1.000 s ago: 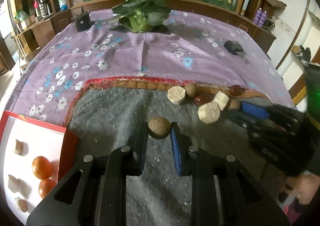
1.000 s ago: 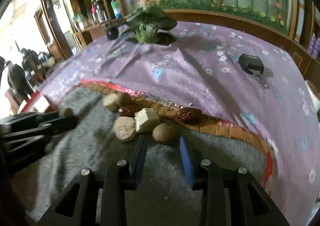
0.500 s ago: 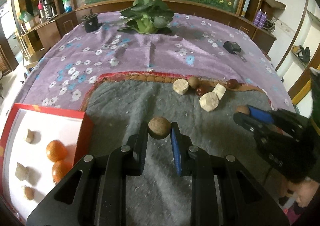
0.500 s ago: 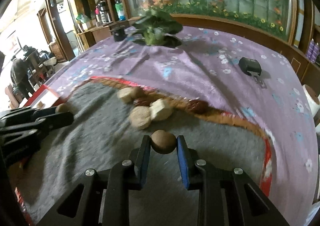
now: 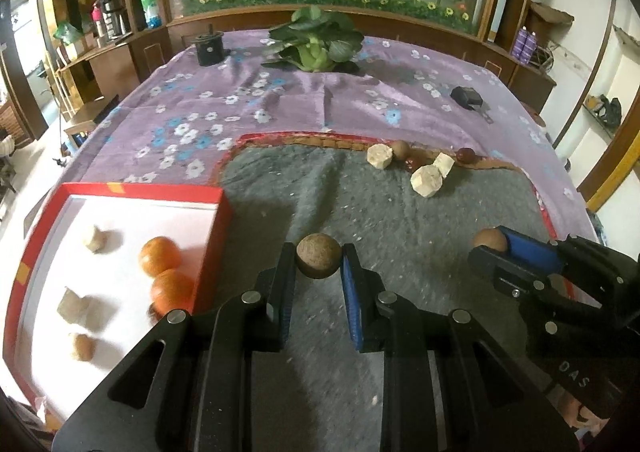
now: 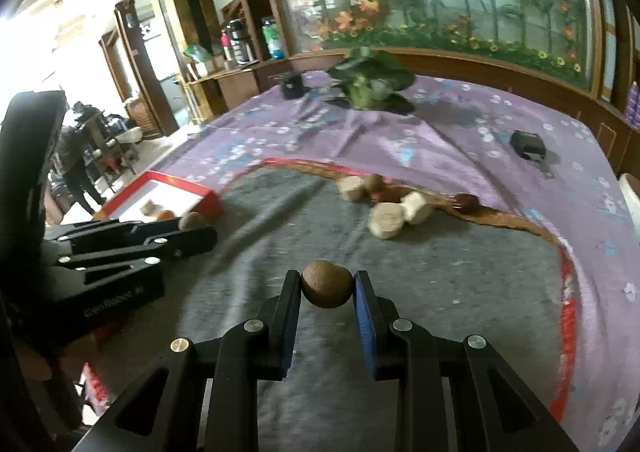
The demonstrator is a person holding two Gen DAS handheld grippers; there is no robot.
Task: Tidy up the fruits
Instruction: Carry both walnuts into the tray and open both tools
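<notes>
Carrying brown balls: left tool [image 5: 319, 266] clamps ball [image 5: 319, 260], right tool [image 6: 327, 289] clamps another [image 6: 326, 284]. Red tray [image 5: 218, 207] at ten o'clock. Keep grip firm, release low over tray.

From my seat, both tools look alike: matte black plastic frames with triangular cut-outs in the linkage arms and round silver screw heads at each pivot. On my left gripper [image 5: 319, 276] one finger carries a black pad, the other a bright blue pad. My right gripper [image 6: 327, 290] repeats that pairing, black at nine o'clock, blue at three o'clock. In the left wrist view the right tool's side shows raised lettering I cannot fully read. In the right wrist view the left tool's flank bears a pale printed name, too blurred to make out.
</notes>
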